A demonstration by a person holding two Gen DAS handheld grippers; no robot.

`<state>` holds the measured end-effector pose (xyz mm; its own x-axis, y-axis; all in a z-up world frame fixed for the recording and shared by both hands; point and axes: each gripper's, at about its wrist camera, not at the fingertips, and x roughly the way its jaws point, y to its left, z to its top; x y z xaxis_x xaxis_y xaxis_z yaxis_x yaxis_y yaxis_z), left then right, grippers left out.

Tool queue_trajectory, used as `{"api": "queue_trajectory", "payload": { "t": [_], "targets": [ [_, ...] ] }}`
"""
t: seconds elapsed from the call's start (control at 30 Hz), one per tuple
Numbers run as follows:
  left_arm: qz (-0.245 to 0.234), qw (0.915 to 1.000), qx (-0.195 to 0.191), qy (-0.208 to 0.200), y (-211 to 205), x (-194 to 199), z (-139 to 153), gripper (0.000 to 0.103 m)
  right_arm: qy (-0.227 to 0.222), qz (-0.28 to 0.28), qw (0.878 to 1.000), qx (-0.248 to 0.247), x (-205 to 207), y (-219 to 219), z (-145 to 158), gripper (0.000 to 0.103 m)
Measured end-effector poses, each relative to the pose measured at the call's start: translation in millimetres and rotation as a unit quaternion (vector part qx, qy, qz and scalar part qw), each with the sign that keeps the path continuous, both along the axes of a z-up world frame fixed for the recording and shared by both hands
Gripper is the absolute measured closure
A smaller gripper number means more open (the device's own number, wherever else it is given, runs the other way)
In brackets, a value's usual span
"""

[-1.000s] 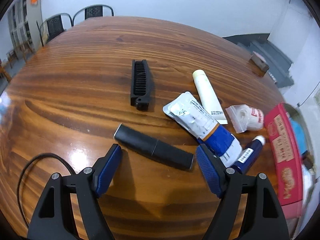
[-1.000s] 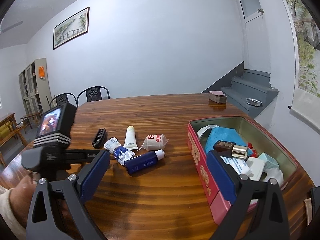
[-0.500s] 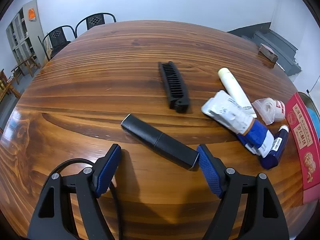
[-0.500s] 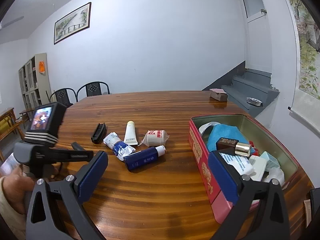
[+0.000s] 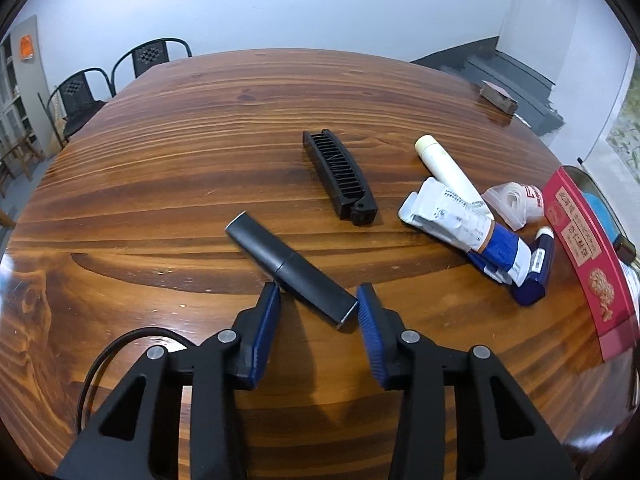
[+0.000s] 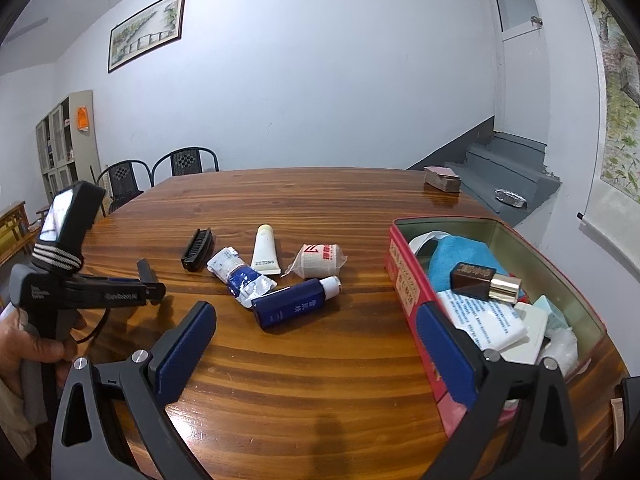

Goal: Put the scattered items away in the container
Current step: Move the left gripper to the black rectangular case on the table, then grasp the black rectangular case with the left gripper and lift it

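Black tube taken between the left tongs

The left gripper [image 5: 318,298] has just been closing – pads touch the black tube [image 5: 290,268]; the right gripper [image 6: 316,330] is held wide open, empty.

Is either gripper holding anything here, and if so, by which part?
The left gripper, jaws just closing, clamps the black tube at its near end. The right gripper is open and empty.
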<state>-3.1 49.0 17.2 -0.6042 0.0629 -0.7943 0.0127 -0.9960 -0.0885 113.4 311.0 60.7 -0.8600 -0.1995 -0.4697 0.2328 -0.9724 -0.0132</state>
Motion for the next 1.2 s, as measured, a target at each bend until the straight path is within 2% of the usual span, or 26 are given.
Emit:
{"api": "queue_trajectory", "payload": {
  "t": [0.13,0.33,0.4,0.57,0.77,0.8,0.83,0.87,1.03,1.2],
  "targets": [
    [0.006,0.9999,-0.01,-0.002,-19,8,-2,0.06,-0.003,0.002,1.0,0.005,-1,-3,-2,0.002],
    [0.026,0.9995,0.014,-0.007,-36,8,-1,0.06,-0.008,0.003,1.0,0.009,-4,-7,-5,0.002],
    [0.018,0.9998,0.007,-0.009,-32,3,-1,0.06,-0.009,0.005,1.0,0.011,-4,-10,-6,0.002],
    [-0.01,0.999,-0.043,-0.005,-18,-11,-3,0.053,-0.01,0.006,1.0,0.012,-3,-13,-7,0.002],
    [-0.029,0.9989,-0.036,-0.003,-19,-25,-3,0.052,-0.03,0.011,0.999,0.002,-9,-15,-11,0.002],
    [-0.034,0.9988,-0.036,-0.001,-17,-25,-4,0.055,-0.034,0.012,0.999,-0.001,-10,-15,-12,0.002],
    [-0.039,0.9986,-0.035,0.004,-15,-25,-3,0.063,-0.039,0.013,0.999,-0.004,-12,-16,-13,0.002],
    [-0.041,0.9985,-0.035,0.007,-13,-24,-4,0.079,-0.044,0.014,0.999,-0.008,-13,-17,-14,0.002],
    [-0.041,0.9991,-0.005,0.004,-15,-16,-1,0.082,-0.068,0.014,0.997,-0.023,-20,-19,-18,0.002],
    [-0.042,0.9988,0.004,0.026,-13,-2,14,0.081,-0.113,0.002,0.992,-0.048,-42,-18,-26,0.002]
  ]
}}
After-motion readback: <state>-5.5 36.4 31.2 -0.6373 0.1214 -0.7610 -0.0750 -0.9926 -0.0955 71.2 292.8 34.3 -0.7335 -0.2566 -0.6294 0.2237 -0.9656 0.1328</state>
